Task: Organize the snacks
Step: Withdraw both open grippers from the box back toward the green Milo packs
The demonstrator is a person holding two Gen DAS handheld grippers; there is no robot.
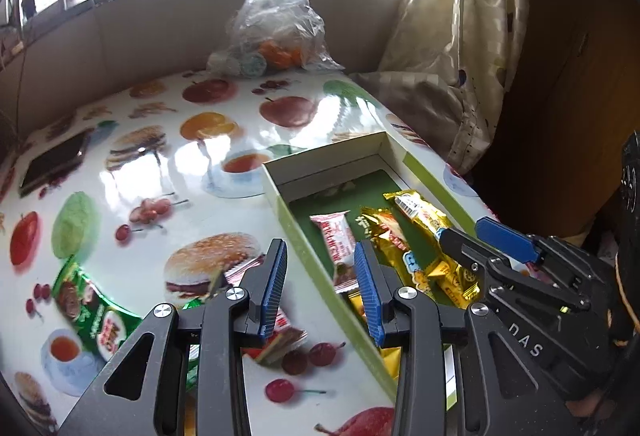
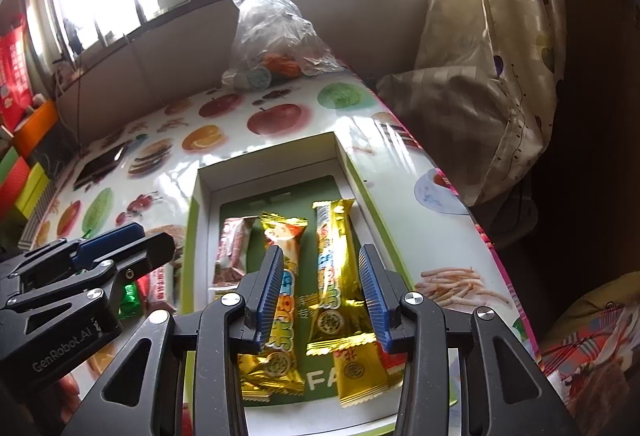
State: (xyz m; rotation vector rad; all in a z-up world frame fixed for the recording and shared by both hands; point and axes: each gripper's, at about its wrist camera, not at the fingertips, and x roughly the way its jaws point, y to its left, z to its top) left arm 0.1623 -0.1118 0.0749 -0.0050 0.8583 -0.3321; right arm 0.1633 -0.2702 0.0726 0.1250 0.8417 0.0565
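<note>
Two views, left first: my left gripper (image 1: 320, 292) hangs empty, jaws spread, over the box (image 1: 304, 236) wall, green packet (image 1: 94, 310) outside awaiting collection. Right view: my right gripper (image 2: 322, 298) gapes over gold bars (image 2: 334, 276) laid parallel inside, apparently for neatness.

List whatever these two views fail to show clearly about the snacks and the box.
- Green snack packet, left wrist view: near part hidden behind the left gripper.
- Small gold packet, right wrist view: right edge covered by the right gripper.
- Box near wall: cut off by the frame's bottom edge.
- Clear plastic bag: contents too small and glared to identify.
</note>
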